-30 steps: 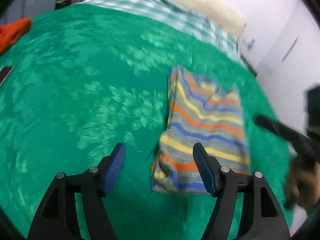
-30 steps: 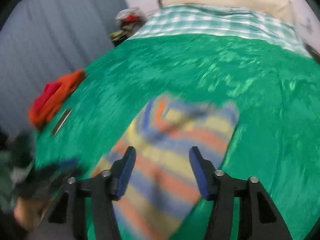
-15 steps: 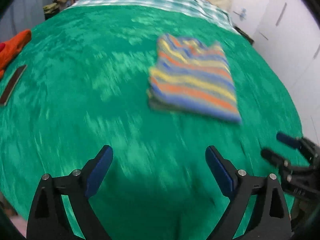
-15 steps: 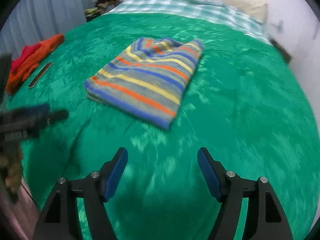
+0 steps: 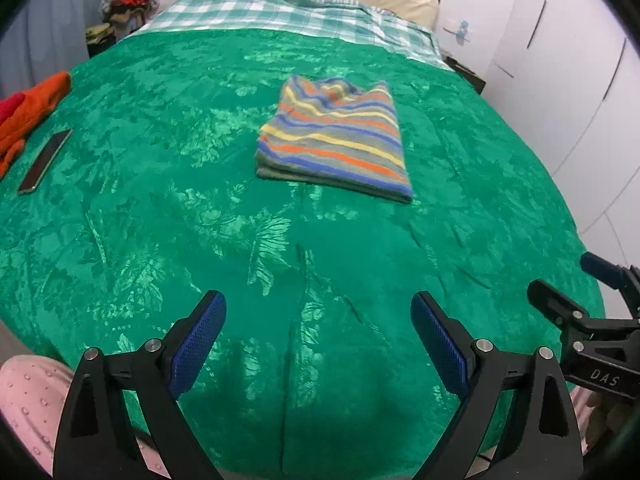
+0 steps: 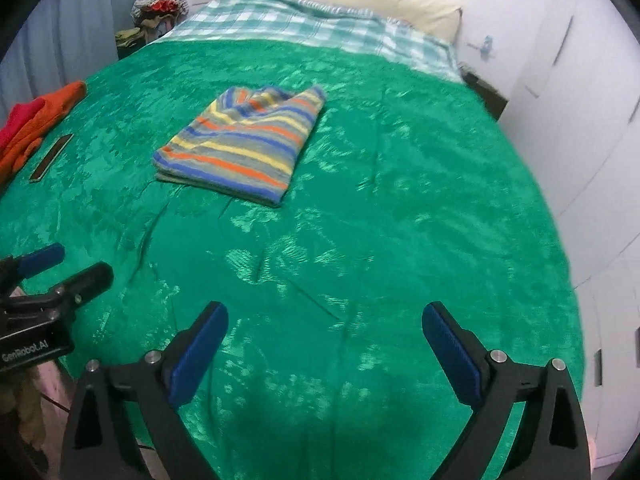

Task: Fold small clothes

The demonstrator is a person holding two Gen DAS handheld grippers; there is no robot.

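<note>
Green patterned velvet bedspread (image 5: 168, 184) carries a folded grey garment with blue, orange and yellow stripes (image 5: 334, 138), lying flat near the middle, well apart from both tools. Left gripper (image 5: 318, 344) and right gripper (image 6: 324, 350) hover over the near edge, blue-padded fingers spread wide, holding nothing.

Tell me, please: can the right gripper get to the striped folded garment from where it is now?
Probably yes. The right gripper is open, and only bare green bedspread lies between it and the striped garment; nothing blocks the way.
</note>
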